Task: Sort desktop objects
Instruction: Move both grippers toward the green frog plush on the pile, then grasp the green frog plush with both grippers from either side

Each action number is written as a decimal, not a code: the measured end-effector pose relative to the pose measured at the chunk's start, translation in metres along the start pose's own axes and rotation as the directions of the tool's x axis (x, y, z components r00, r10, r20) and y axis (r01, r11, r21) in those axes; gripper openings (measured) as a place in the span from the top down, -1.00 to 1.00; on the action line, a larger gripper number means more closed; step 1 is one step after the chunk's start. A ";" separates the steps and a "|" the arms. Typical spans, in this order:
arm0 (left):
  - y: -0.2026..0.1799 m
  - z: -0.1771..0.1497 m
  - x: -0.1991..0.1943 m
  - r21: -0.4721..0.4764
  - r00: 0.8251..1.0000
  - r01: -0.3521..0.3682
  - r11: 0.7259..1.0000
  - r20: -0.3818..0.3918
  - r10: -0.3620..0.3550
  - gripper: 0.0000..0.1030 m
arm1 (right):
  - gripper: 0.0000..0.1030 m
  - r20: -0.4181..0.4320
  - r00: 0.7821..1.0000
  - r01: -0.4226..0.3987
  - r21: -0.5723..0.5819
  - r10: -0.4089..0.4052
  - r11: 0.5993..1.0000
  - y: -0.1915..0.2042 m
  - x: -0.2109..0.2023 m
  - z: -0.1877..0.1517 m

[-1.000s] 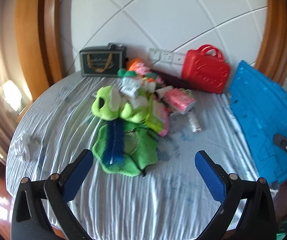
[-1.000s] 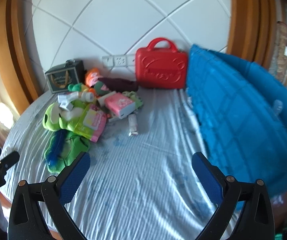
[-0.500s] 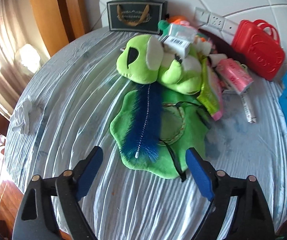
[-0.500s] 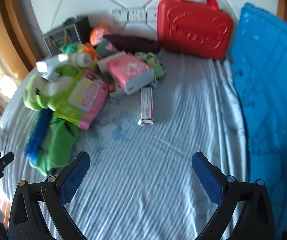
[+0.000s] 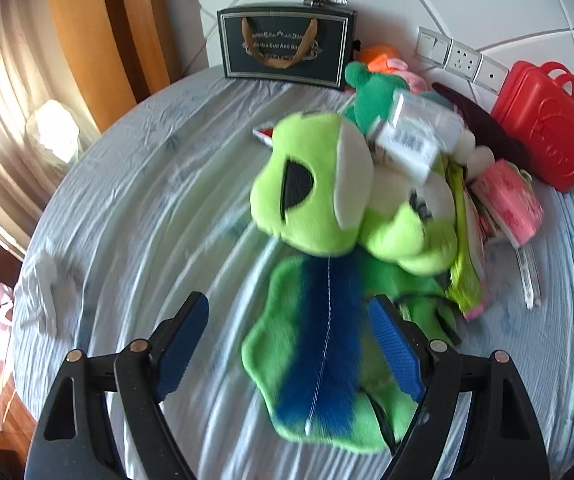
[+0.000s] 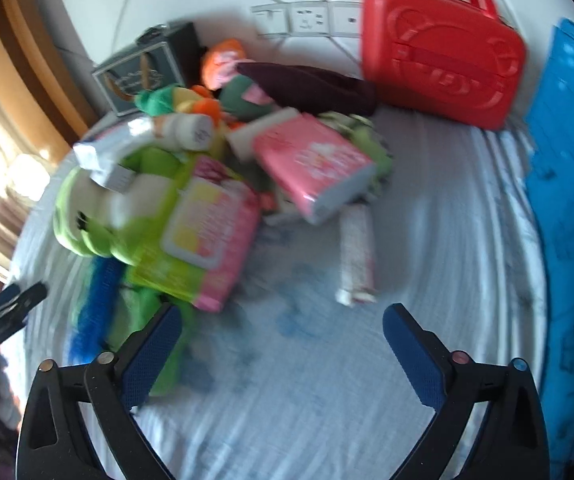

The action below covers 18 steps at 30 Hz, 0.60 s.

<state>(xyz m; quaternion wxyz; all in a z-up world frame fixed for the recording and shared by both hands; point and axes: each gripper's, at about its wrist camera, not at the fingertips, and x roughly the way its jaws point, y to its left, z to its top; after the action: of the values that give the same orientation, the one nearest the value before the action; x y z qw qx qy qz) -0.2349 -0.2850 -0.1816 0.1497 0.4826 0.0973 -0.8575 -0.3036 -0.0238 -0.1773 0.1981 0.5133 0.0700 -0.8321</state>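
Left gripper [image 5: 289, 344] is held spread over the blue feather [image 5: 323, 344]; right gripper [image 6: 281, 346] is held spread above bare striped cloth [image 6: 287, 412].

Counting on the table | one red case [image 6: 443, 60] is standing by the wall | one dark gift bag [image 5: 287, 46] is standing | one lime plush frog [image 5: 319, 188] is lying | one blue feather [image 5: 323, 344] | one pink tissue pack [image 6: 315, 164] | one small tube [image 6: 357, 254] | one blue mat [image 6: 571, 216] | two grippers, left [image 5: 289, 346] and right [image 6: 281, 354], are showing
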 end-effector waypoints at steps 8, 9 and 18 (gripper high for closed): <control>-0.009 0.059 0.048 0.120 0.999 0.050 0.992 -0.002 -0.050 -0.60 | -0.54 -0.021 0.998 -0.057 -0.077 0.056 0.995 0.077 0.028 0.031; -0.013 0.065 0.058 0.143 0.999 0.054 0.988 -0.014 -0.052 -0.60 | -0.54 -0.023 0.998 -0.057 -0.084 0.055 0.995 0.084 0.033 0.034; -0.018 0.084 0.116 0.195 0.993 0.112 0.974 -0.068 -0.101 -1.00 | -0.54 -0.082 0.995 -0.067 -0.092 0.059 0.994 0.127 0.083 0.067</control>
<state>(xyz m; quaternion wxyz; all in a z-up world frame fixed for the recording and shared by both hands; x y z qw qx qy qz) -0.3653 -0.3133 -0.2372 0.0519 0.5137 0.0415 -0.8554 -0.3403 -0.1819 -0.2082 0.2453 0.5378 0.1009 -0.8002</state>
